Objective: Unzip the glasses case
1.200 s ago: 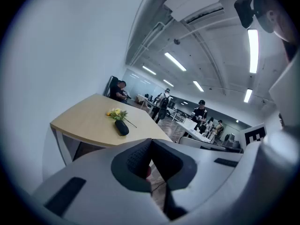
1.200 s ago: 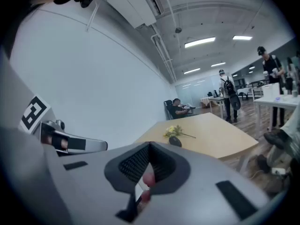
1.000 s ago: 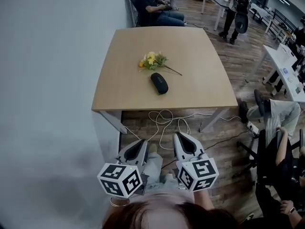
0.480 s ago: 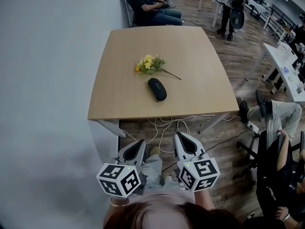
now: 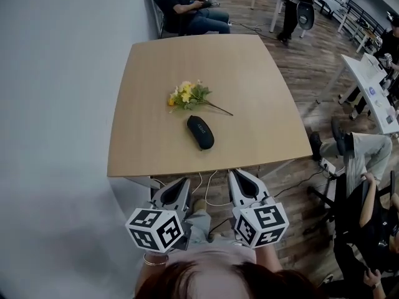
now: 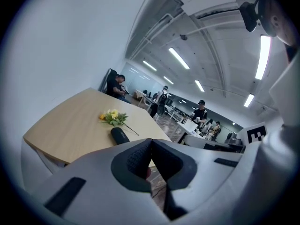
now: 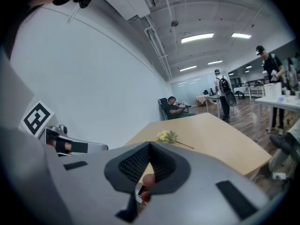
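Wooden table [image 5: 249,92] with glasses case [image 5: 200,132], grey wall [image 5: 56,104]

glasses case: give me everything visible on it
The case is black, a long oval with rounded ends and a matte, slightly domed shell with a small pale mark on top. It looks closed; the zip is too small to make out. It lies flat and slanted on the wooden table, toward the near edge, just in front of the flowers and apart from them. Only the table touches it: the left gripper and right gripper, both shut, are short of the table.
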The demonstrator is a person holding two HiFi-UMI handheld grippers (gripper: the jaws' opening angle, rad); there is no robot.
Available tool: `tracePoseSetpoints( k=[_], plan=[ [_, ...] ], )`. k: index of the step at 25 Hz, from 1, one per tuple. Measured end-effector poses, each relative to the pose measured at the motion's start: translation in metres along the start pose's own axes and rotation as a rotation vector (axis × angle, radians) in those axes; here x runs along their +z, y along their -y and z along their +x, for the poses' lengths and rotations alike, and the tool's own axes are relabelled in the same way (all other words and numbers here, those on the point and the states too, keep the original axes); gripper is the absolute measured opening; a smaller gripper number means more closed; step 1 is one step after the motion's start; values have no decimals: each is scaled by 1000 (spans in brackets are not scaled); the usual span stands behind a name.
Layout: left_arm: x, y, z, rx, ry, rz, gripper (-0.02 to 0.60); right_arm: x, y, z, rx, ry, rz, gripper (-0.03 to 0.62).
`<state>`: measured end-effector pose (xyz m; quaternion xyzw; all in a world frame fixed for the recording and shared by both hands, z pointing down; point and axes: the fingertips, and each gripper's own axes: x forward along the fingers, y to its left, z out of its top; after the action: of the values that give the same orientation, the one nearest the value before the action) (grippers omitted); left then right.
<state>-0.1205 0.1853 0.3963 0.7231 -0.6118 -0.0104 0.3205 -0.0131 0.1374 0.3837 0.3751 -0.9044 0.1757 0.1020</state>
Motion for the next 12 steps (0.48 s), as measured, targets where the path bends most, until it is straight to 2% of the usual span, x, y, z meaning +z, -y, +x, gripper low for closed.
tracePoseSetpoints(
  k=[6,12],
  plan=[
    [24,-15,36,-59,-28,-28,-2,18,12,36,-30,8,4,12],
    [34,-44,69,-84,-75,-77,6,34,21,69,-69,20,3,12]
  ],
)
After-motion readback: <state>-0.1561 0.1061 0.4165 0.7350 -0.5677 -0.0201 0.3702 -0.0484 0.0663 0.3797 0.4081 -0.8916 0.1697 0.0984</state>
